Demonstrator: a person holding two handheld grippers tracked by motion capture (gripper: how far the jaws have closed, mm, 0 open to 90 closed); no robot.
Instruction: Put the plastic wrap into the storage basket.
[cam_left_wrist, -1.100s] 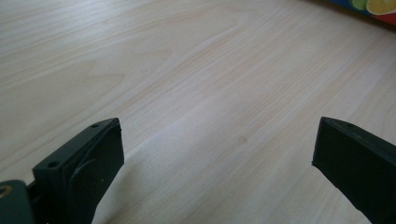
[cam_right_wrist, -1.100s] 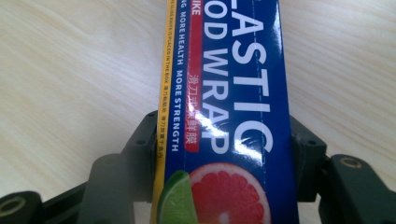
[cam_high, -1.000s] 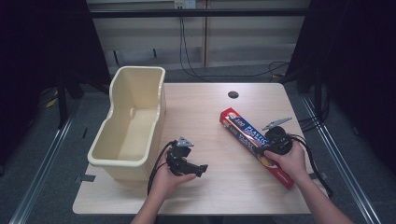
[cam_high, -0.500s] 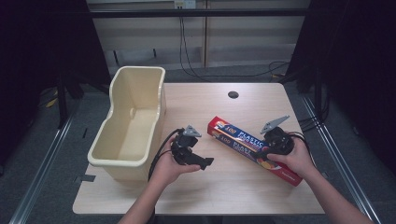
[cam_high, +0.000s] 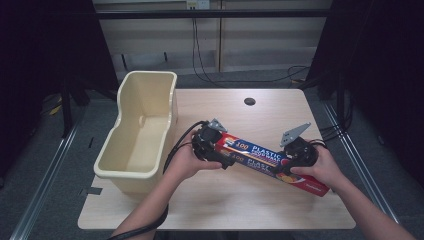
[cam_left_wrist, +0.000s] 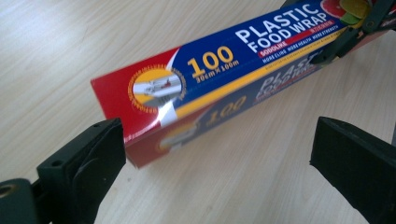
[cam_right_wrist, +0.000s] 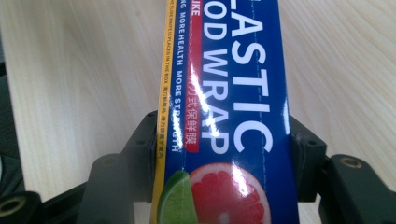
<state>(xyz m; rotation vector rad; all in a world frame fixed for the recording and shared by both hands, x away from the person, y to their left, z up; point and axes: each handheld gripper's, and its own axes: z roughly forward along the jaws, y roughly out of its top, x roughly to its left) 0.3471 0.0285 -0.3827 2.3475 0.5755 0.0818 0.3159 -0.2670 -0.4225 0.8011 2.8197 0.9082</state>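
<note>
Your right gripper (cam_high: 285, 162) clamped on the plastic wrap box (cam_high: 265, 159), your left gripper (cam_left_wrist: 219, 154) jaws apart around its red end, above the table (cam_high: 210, 200)

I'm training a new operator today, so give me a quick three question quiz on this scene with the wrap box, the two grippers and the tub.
1. True or false: the right gripper is shut on the plastic wrap box.
2. Multiple choice: the left gripper is A) shut on the box's end, B) open with the box's end between its jaws, C) inside the tub.
3. Fill in: the cream tub sits on the table to the person's ____ of the box.

Key: 1 true, its jaws press both long sides in the right gripper view. 2 B. 3 left.
</note>
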